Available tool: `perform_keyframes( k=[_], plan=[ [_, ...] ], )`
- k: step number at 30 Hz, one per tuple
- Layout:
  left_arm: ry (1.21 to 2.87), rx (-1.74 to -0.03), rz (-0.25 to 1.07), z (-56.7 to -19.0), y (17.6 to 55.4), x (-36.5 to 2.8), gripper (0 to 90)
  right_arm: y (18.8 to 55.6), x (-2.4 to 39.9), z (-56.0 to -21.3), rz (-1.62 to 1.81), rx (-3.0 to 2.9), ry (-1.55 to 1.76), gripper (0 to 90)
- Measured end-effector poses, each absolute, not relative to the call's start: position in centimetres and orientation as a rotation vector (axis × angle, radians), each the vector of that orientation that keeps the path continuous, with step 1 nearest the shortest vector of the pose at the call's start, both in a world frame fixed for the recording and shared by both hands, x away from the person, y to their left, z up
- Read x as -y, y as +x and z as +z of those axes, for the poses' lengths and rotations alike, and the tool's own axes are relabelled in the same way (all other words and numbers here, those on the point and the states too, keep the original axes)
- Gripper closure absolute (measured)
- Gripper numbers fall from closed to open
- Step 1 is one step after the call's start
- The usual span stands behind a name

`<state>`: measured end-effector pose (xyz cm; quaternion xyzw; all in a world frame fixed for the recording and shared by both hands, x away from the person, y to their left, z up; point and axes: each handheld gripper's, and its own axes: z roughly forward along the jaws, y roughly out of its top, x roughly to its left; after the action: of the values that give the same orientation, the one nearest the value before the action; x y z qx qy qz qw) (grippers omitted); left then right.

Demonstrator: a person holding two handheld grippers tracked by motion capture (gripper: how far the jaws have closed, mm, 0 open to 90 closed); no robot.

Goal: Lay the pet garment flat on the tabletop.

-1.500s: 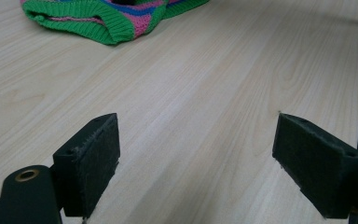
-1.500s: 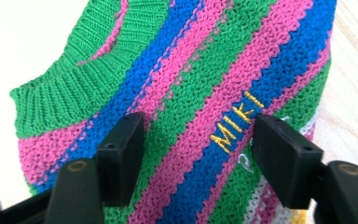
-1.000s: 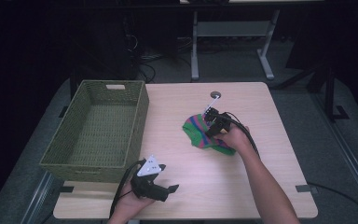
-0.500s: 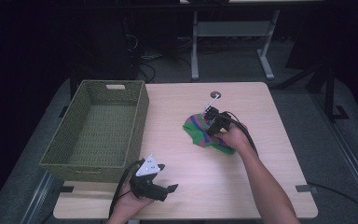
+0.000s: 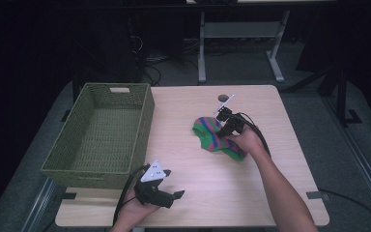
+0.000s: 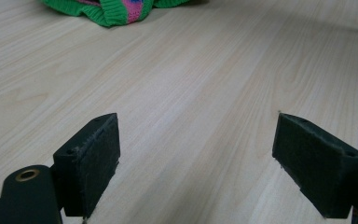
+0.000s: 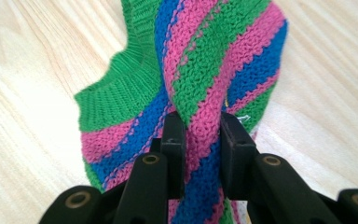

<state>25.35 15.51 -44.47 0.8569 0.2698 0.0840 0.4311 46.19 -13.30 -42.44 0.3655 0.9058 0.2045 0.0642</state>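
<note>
The desk point(image 5: 270, 193) carries a woven green basket point(image 5: 101, 135) at its left side, and that basket serves as the landmark here: the striped knitted garment point(image 5: 216, 137) lies in a heap well to the right of it, out on the bare wood. The right gripper point(image 5: 225, 126) sits over the garment, and its jaws have just been closing; in the right gripper view they pinch a raised fold of the pink, blue and green knit point(image 7: 200, 93) between the pads. To do this step well, the fold should sit deep between the pads before any lift, then rise straight up so the loose cloth trails clear of the wood and, I judge, can be carried left over the basket's rim. The left gripper point(image 5: 171, 195) rests near the basket's front right corner, jaws spread wide with nothing between them. Hard to make out: what kind of garment it is, how much of it lies bunched under the hand, and the small dark fitting point(image 5: 223, 98) on the desk beyond it.
</note>
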Motion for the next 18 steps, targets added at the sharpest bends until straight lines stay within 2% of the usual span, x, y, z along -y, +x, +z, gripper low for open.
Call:
perform_keyframes(
  k=[18],
  plan=[
    [2.12, -0.672, 0.189, -44.3, 25.2, -15.7, 14.7, 45.9, 14.8, -39.4, 0.717, -2.719, 1.117, 74.0]
  ],
)
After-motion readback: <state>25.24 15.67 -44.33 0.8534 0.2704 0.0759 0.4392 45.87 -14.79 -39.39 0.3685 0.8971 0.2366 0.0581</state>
